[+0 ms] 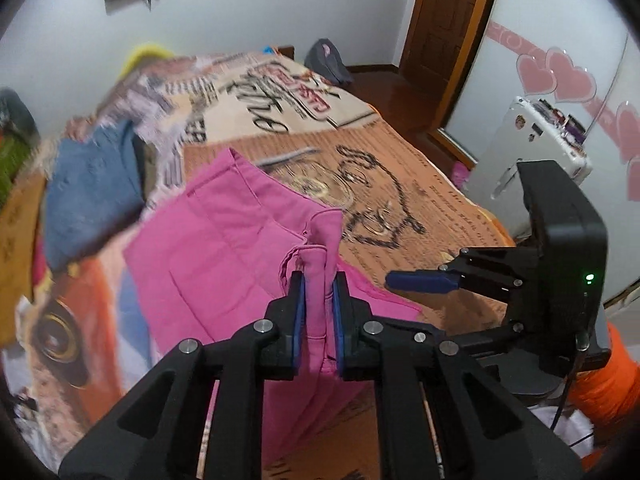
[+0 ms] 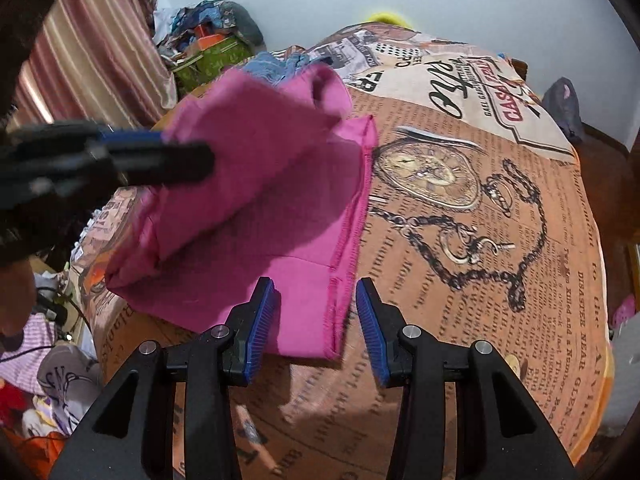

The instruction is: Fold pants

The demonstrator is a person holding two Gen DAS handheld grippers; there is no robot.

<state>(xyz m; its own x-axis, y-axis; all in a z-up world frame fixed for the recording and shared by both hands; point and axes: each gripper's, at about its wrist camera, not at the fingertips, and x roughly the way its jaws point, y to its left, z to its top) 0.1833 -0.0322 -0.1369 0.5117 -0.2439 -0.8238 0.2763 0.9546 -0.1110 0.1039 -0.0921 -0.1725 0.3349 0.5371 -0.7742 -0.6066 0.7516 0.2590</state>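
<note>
My left tongs (image 1: 319, 312) clamp a bunched fold of the pink pants (image 2: 256, 200), lifted over the bed (image 2: 480, 280). Right tongs (image 2: 316, 320) gape, empty, above the hem.

Each black gripper (image 1: 319, 312) has blue ribbed pads (image 2: 262, 322) and round silver screws (image 2: 412, 331).

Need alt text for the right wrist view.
The right tool hangs open over the hemmed edge of pink pants on a printed bedspread. At left, the blurred left tool lifts a folded part of the pants.
</note>
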